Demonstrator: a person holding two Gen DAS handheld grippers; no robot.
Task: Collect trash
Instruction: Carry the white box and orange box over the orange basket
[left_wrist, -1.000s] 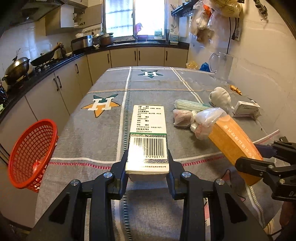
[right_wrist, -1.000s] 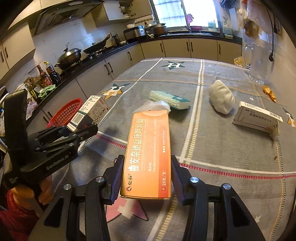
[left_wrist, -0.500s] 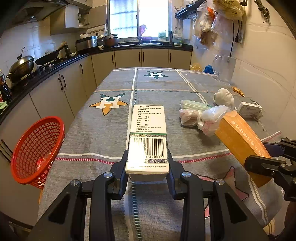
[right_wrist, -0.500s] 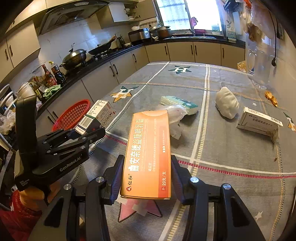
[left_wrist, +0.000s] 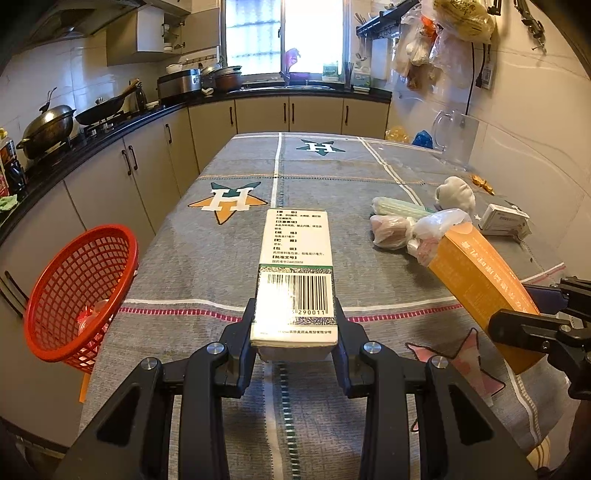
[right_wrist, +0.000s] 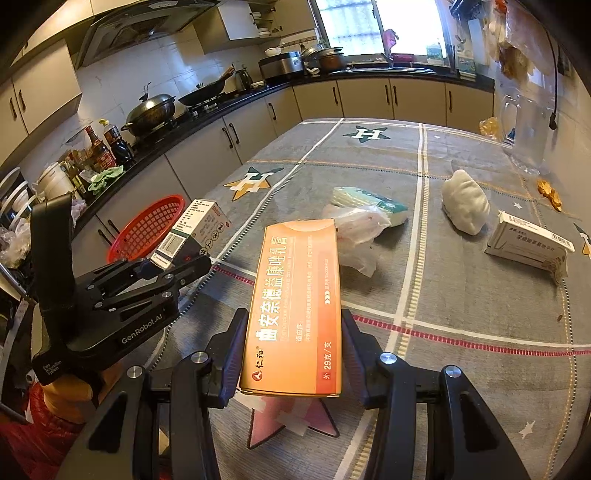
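The left wrist view looks straight down the white box (left_wrist: 295, 273), its barcode end clamped between the jaws of the left hand-held gripper (left_wrist: 294, 328), and shows the inside of the red basket (left_wrist: 79, 291) hanging off the desk's left edge, with something red and crumpled in it, possibly a wrapper. The right wrist view gives that same box from the side (right_wrist: 194, 230) and the left hand-held gripper (right_wrist: 177, 264) whole, with the basket (right_wrist: 147, 229) partly behind it. There the orange box (right_wrist: 295, 306) is clamped lengthwise in the right hand-held gripper (right_wrist: 291, 354), raised above the cloth.

The desk (right_wrist: 461, 295) carries a grey cloth with star prints and pale stripes. Lying on it are a clear plastic bag (right_wrist: 356, 229), a pale green packet (right_wrist: 369, 201) touching it, a white lump (right_wrist: 465, 201) and a white carton (right_wrist: 528, 245) near the right edge. A glass jug (right_wrist: 524, 136) stands at the far right corner by the wall.

Cabinets and a stove with a wok (left_wrist: 46, 127) run along the left, leaving a narrow aisle beside the basket. The middle of the cloth ahead of both boxes lies bare.
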